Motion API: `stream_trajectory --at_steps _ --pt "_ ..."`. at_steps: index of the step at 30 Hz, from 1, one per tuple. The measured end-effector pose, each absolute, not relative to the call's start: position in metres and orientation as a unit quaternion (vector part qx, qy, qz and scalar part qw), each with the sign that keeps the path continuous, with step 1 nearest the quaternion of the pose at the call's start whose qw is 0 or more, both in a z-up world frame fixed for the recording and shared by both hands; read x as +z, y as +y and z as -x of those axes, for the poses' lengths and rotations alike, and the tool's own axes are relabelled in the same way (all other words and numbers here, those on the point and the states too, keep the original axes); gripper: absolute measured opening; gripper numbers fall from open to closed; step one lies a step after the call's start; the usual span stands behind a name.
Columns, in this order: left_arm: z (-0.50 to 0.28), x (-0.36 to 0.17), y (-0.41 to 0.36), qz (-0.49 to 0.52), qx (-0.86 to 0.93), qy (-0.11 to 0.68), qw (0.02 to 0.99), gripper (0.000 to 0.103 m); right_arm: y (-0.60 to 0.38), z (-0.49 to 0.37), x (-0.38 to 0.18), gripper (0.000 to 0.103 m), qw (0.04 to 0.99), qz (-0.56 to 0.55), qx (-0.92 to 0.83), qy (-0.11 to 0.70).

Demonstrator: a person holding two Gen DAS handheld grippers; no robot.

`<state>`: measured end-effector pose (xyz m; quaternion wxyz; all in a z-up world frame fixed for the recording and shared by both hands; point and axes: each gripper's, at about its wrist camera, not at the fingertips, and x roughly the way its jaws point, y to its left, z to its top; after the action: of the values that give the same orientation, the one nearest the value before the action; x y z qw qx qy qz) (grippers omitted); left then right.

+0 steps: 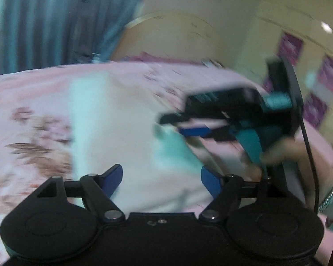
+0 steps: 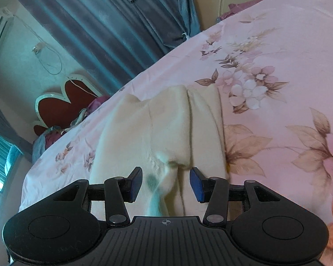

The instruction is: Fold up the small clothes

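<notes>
A small cream-white garment lies folded lengthwise on the pink flowered bedsheet; it also shows, blurred, in the left wrist view. My right gripper is open just above the garment's near edge, where a raised fold of cloth sits between the blue pads without being pinched. My left gripper is open and empty over the garment's near side. The right gripper appears blurred in the left wrist view, over the garment's right edge, with fingers apart.
The bed fills both views. Blue-grey curtains hang behind it. A cream headboard and a wardrobe with purple panels stand beyond. A red flower-shaped board and bundled cloth sit past the bed's far end.
</notes>
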<state>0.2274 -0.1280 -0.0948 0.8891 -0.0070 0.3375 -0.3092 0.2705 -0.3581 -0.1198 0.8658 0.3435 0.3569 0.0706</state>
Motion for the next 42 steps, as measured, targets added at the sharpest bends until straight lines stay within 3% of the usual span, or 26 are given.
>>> stream_trajectory --at_steps 11,26,28,32,35,42 --pt "-0.309 -0.091 -0.084 0.110 -0.163 0.358 0.913 0.077 -0.359 -0.284 -0.130 0.047 0.850 -0.367 0.086 0.368" --pt "-0.346 -0.115 -0.092 0.128 -0.164 0.392 0.896 0.082 -0.358 -0.303 -0.135 0.046 0.842 -0.410 0.088 0.338" --pt "-0.347 -0.115 -0.093 0.126 -0.163 0.391 0.897 0.083 -0.354 -0.305 -0.134 0.019 0.845 -0.396 0.090 0.348" --pt "-0.348 -0.113 -0.098 0.118 -0.173 0.390 0.897 0.082 -0.355 -0.297 -0.122 0.016 0.866 -0.363 0.076 0.337" --pt "-0.346 -0.111 -0.111 0.103 -0.197 0.387 0.895 0.076 -0.359 -0.286 -0.112 0.015 0.881 -0.335 0.062 0.328" --pt "-0.346 -0.124 -0.132 0.093 -0.209 0.412 0.882 0.082 -0.374 -0.276 -0.131 0.016 0.871 -0.342 0.041 0.351"
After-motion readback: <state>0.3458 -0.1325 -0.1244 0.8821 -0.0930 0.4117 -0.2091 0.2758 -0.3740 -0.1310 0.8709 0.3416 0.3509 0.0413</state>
